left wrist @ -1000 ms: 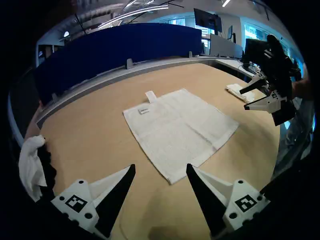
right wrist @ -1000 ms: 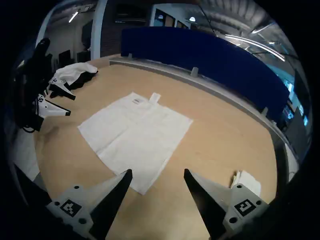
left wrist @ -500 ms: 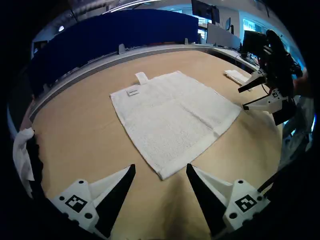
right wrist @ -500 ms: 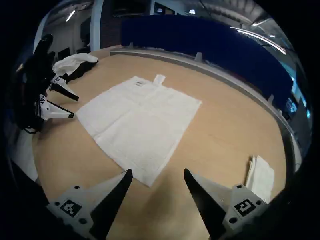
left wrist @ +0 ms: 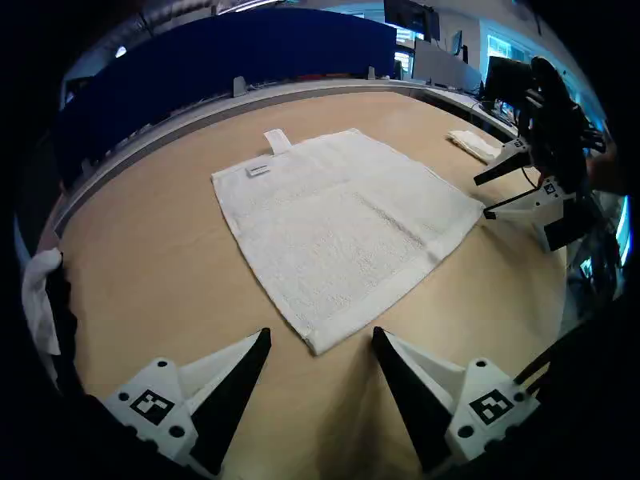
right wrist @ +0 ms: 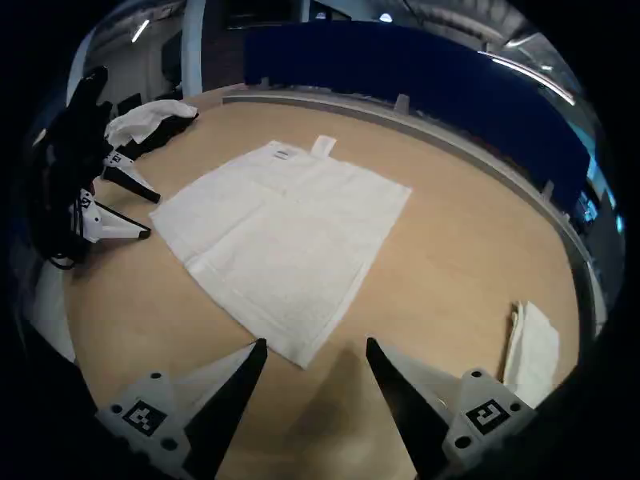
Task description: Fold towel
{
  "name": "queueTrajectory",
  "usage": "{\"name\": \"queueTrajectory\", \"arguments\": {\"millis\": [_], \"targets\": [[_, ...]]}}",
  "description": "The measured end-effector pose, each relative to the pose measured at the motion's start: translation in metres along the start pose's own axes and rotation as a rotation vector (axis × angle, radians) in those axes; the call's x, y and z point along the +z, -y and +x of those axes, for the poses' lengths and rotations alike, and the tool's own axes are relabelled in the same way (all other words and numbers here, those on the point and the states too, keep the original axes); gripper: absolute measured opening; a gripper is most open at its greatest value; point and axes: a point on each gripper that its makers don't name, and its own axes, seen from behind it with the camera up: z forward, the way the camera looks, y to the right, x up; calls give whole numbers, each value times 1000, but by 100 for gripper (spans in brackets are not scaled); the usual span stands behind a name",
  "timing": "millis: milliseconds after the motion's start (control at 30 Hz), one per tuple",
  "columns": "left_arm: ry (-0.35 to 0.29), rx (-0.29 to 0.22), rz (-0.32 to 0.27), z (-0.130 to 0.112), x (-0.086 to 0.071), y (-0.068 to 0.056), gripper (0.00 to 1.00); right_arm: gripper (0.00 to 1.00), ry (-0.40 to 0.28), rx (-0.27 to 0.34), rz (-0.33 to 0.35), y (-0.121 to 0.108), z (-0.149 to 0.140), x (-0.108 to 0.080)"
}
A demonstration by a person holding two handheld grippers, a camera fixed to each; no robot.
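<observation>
A white towel [left wrist: 344,228] lies spread flat on the wooden table [left wrist: 160,264], with a small tag and loop at its far edge. My left gripper [left wrist: 320,352] is open, its fingertips either side of the towel's near corner and just short of it. In the right gripper view the same towel [right wrist: 280,240] lies flat, and my right gripper [right wrist: 314,356] is open at another near corner. The right gripper [left wrist: 494,192] also appears at the far right of the left gripper view; the left gripper [right wrist: 132,212] appears at the left of the right gripper view.
A folded white cloth [right wrist: 534,352] lies near the table's right edge [left wrist: 476,146]. A crumpled white cloth on something dark [right wrist: 148,124] sits at the far left corner [left wrist: 36,308]. A blue partition [left wrist: 224,56] runs behind the table.
Both grippers have moved closer to the towel's near corners and tilted lower toward the table. The towel itself has not moved.
</observation>
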Motion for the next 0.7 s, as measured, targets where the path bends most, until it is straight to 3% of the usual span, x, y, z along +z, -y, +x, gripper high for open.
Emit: {"name": "queueTrajectory", "arguments": {"millis": [500,700], "targets": [[35,7,-2,0,2,-1,93,80,35,-10,5,3,-10,0],[40,10,-1,0,2,-3,88,70,43,-2,13,6,-11,1]]}}
